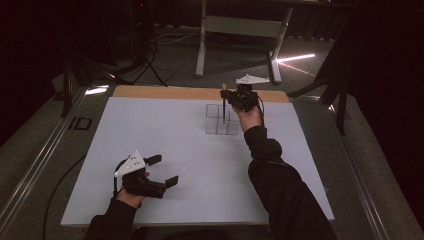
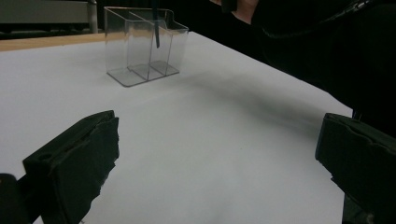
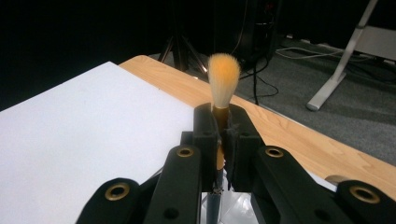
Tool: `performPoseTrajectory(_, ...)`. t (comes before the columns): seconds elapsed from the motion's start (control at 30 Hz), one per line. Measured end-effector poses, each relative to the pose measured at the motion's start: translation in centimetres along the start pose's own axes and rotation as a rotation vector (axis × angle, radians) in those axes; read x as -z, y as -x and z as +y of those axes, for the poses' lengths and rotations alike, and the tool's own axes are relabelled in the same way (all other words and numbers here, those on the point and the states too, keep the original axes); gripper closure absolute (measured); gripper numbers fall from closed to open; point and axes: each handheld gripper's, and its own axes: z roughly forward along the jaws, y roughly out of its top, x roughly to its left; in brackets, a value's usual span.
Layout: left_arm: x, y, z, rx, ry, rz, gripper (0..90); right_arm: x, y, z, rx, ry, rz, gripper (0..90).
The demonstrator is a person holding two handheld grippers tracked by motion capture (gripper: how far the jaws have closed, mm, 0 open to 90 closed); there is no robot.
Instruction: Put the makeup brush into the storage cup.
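Between right fingers (image 3: 205, 135): brush (image 3: 223, 77).

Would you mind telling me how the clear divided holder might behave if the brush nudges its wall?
The clear holder looks thin-walled and nearly empty, so probably light and apt to slide on the smooth white sheet. Its low, wide base suggests tipping is unlikely. The brush, held upright in the right gripper, looks rigid below its soft bristles.

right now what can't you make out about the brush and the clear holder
- Brush handle, right gripper view: the right gripper and its closed jaws cover it.
- Handle tip, left gripper view: too dim to tell which compartment of the clear organizer it enters, or whether it touches bottom.
- Organizer, high view: too small and faint.
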Motion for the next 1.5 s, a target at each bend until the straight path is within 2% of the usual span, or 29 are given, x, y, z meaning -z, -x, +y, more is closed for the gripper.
performPoseTrajectory(0.2, -0.1, 0.0, -0.1, 0.006, -0.005, -0.008, 0.0, -0.1, 0.1, -0.6, -0.023, -0.013, 0.0, 83.8)
performPoseTrajectory(0.5, -0.2, 0.0, -0.1, 0.004, -0.015, -0.01, 0.0, -0.5, 0.3, -1.3, -0.029, -0.051, -0.004, 83.2)
performPoseTrajectory(0.53, -0.2, 0.0, -0.1, 0.004, -0.014, -0.011, 0.0, -0.6, 0.3, -1.4, -0.026, -0.063, -0.006, 79.7)
performPoseTrajectory(0.6, -0.2, 0.0, -0.1, 0.007, -0.008, -0.011, 0.0, -0.6, 0.2, -1.4, -0.025, -0.057, -0.011, 64.8)
performPoseTrajectory(0.7, -0.2, 0.1, -0.1, 0.007, -0.003, -0.013, 0.0, -0.5, 0.4, -1.1, -0.045, -0.049, -0.009, 49.0)
performPoseTrajectory(0.9, -0.3, 0.0, -0.1, 0.009, -0.012, -0.011, 0.0, 0.1, 0.4, -0.8, -0.048, -0.049, -0.008, 28.4)
performPoseTrajectory(1.1, -0.3, 0.0, -0.1, 0.012, -0.009, -0.013, 0.0, 0.8, 0.3, -0.6, -0.079, -0.047, 0.021, 14.2)
performPoseTrajectory(1.17, -0.4, 0.0, -0.1, 0.008, -0.016, -0.009, 0.0, 1.1, 0.2, -0.5, -0.089, -0.038, 0.056, 10.1)
performPoseTrajectory(1.23, -0.4, 0.0, -0.1, 0.013, -0.013, -0.01, 0.0, 1.4, 0.0, -0.5, -0.083, -0.038, 0.044, 10.1)
performPoseTrajectory(1.33, -0.4, 0.0, -0.1, 0.011, -0.012, -0.009, 0.0, 1.9, -0.1, -0.6, -0.092, -0.024, 0.064, 10.1)
performPoseTrajectory(1.5, -0.4, 0.0, -0.2, 0.01, -0.02, -0.008, 0.0, 2.7, -0.4, -0.7, -0.074, -0.001, 0.087, 10.1)
